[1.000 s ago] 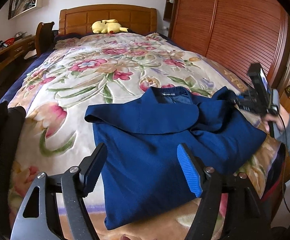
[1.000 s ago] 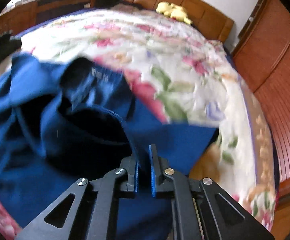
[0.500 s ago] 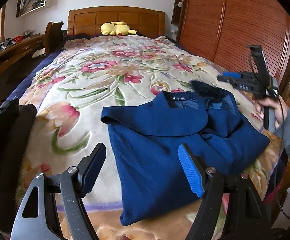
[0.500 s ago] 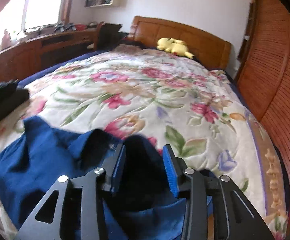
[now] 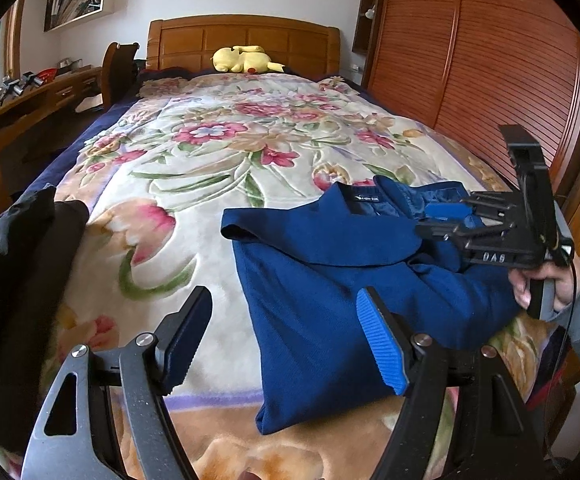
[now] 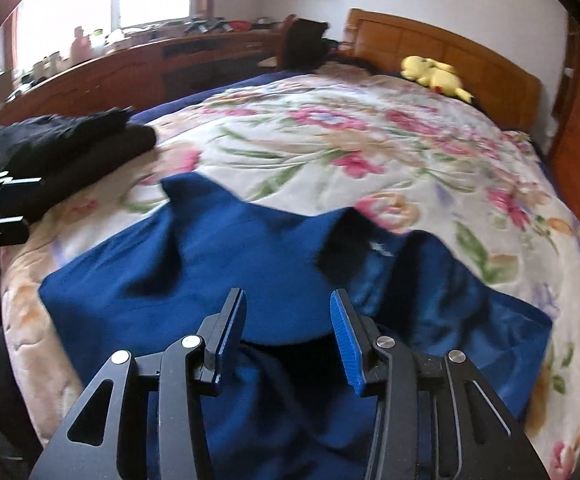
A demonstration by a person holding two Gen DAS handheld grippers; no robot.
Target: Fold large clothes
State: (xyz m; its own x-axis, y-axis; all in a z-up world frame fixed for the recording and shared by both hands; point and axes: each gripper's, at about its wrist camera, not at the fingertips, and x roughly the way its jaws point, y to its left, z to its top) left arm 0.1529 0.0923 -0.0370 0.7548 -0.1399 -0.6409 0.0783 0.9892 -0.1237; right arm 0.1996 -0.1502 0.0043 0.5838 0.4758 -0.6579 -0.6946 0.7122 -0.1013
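A large navy blue garment (image 5: 330, 280) lies partly folded on the floral bedspread (image 5: 210, 168), collar towards the headboard, one side folded across its front. It also shows in the right wrist view (image 6: 218, 264). My left gripper (image 5: 286, 332) is open and empty, above the garment's near left edge. My right gripper (image 6: 286, 320) is open and empty, hovering over the garment's right side near the collar. It shows in the left wrist view (image 5: 446, 218), held in a hand at the bed's right edge.
A pile of dark clothes (image 5: 14, 264) lies at the bed's left edge, also in the right wrist view (image 6: 62, 148). A yellow plush toy (image 5: 242, 60) sits by the wooden headboard. A wooden wardrobe (image 5: 470, 60) runs along the right; a desk (image 5: 22, 100) along the left.
My right gripper let go of the garment's right part, opened, and rose above it. The left gripper stayed open and drew back a little.
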